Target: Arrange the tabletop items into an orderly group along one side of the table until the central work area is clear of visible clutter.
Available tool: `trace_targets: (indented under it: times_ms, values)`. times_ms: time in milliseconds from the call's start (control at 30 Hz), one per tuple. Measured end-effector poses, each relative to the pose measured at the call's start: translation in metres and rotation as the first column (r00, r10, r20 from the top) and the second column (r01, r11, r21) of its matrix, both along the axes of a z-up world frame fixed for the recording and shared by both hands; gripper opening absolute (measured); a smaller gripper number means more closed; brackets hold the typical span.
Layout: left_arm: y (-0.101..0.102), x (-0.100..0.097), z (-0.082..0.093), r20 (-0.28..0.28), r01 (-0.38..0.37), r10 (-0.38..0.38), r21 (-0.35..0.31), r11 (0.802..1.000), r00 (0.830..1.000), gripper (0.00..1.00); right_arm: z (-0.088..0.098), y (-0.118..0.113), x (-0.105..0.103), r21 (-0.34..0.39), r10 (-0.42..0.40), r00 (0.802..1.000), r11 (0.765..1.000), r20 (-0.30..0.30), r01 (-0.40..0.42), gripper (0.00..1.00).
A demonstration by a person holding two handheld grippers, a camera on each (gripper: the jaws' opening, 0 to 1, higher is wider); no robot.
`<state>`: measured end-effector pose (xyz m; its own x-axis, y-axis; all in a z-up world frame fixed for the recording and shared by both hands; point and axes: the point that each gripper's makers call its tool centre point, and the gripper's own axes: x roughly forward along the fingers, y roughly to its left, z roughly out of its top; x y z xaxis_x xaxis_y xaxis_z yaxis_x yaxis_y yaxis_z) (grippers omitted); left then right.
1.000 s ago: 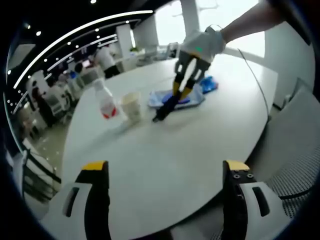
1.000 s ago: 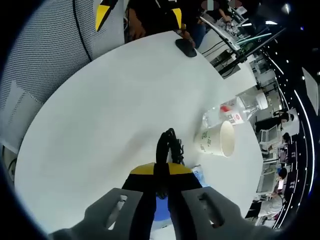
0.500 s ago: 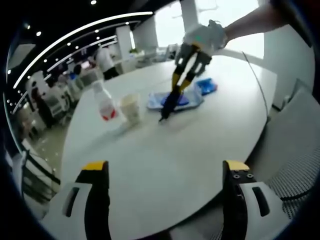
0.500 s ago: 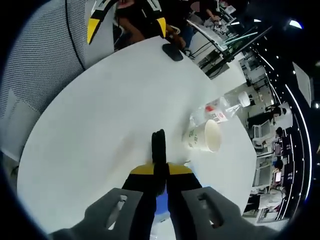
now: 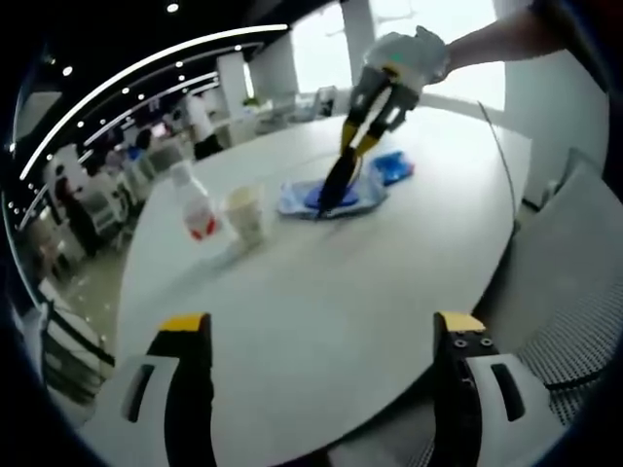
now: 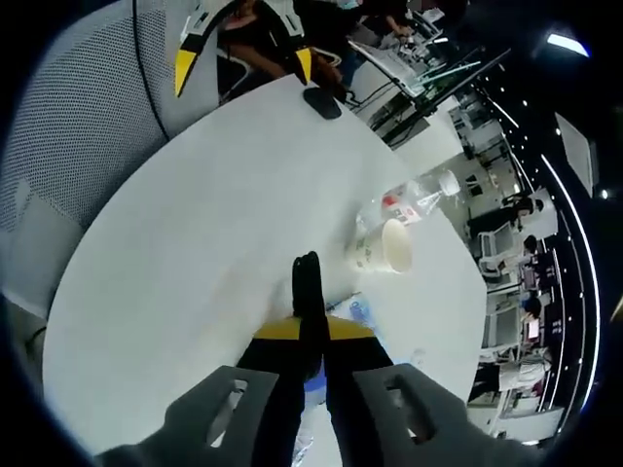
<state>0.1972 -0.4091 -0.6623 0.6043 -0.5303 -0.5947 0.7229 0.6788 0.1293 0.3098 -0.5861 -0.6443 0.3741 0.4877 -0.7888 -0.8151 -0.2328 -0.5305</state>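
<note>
My right gripper (image 6: 311, 331) is shut on a slim black object (image 6: 308, 282) that sticks out past its yellow tips. In the left gripper view a gloved hand holds that right gripper (image 5: 357, 144) steeply. The black object (image 5: 331, 190) hangs with its end at a blue plastic packet (image 5: 346, 202); whether it touches I cannot tell. A paper cup (image 5: 244, 212) and a clear bottle with a red label (image 5: 195, 202) stand left of the packet. The cup (image 6: 384, 248), bottle (image 6: 409, 202) and packet (image 6: 355, 311) also lie around the right gripper's jaws. My left gripper (image 5: 321, 326) is open over the near table edge.
The round white table (image 5: 321, 282) has a second small blue packet (image 5: 392, 166) behind the first. A flat black item (image 6: 321, 100) lies near the left gripper (image 6: 243, 53). A grey mesh chair (image 6: 78, 126) stands beside the table. People sit at desks beyond.
The right gripper has lifted and swung the black object away from the table beside the cup, over to the blue packet, standing it steeper. The left gripper has stayed open in place.
</note>
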Motion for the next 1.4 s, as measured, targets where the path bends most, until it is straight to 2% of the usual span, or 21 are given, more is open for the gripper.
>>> trace_targets:
  times_ms: [100,233,633,1000,1400]
  values:
    - [0.003,0.001,-0.002,0.0,-0.011,0.011,0.021,1.0,1.0,0.91,0.003,-0.008,-0.002,-0.001,-0.019,1.0,1.0,0.007,0.019,0.05]
    - [0.002,0.001,0.0,0.0,-0.011,0.011,0.004,1.0,1.0,0.91,0.006,-0.018,-0.006,-0.003,-0.047,0.999,0.999,0.014,0.047,0.05]
    - [-0.006,-0.005,-0.001,-0.004,0.038,-0.038,0.001,0.999,0.999,0.91,0.015,-0.062,-0.017,-0.019,-0.159,0.987,0.987,0.039,0.16,0.05]
    - [-0.011,-0.007,-0.002,-0.007,0.06,-0.06,-0.008,0.998,0.998,0.92,0.01,-0.106,-0.03,-0.046,-0.258,0.965,0.965,0.039,0.259,0.05]
    - [-0.011,-0.007,-0.003,-0.019,0.061,-0.061,-0.016,0.998,0.998,0.91,0.0,-0.128,-0.035,-0.068,-0.309,0.951,0.948,0.027,0.31,0.05]
